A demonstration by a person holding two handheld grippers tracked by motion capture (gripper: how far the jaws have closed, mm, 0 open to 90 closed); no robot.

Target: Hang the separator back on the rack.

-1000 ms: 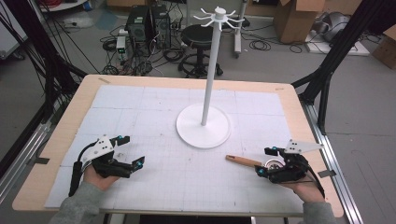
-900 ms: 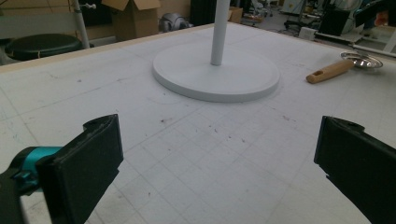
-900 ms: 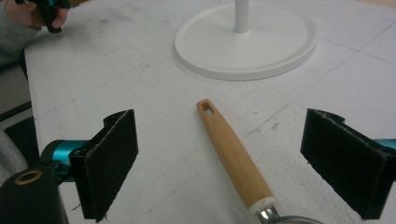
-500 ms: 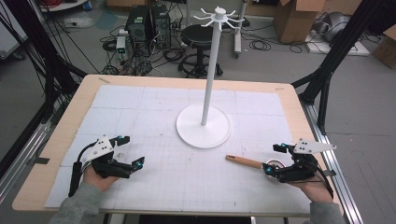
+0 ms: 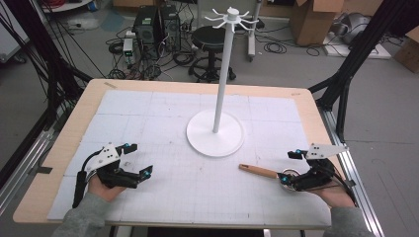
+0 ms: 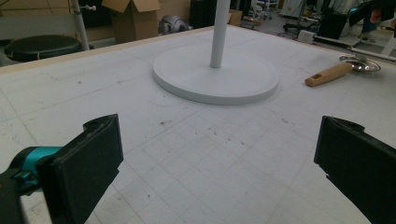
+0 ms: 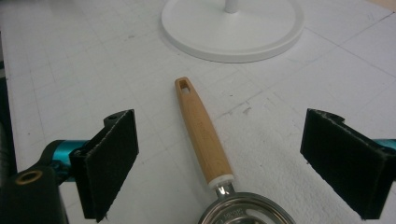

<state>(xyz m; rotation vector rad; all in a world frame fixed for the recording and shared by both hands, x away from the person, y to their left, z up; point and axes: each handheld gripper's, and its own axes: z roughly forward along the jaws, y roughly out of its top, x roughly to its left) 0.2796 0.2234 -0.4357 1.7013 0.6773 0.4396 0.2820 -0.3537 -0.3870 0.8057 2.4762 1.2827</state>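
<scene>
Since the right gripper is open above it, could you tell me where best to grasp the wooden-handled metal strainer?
Probably mid-handle: the wooden-handled metal strainer lies flat, its straight handle between the right gripper jaws. Come from above, closing across its width, clear of the round bowl.

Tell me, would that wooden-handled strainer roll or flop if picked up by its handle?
Probably stiff: the strainer has a solid-looking wooden handle joined to a metal bowl. Likely bowl-heavy, so it may tip downward. The rounded handle could slip in the right gripper, whose jaws stand open.

white stand (image 5: 215, 132): upright, worktop centre | worktop (image 5: 163, 103): white gridded mat | black stool (image 5: 211, 37), cardboard boxes (image 5: 311, 19): floor behind
</scene>
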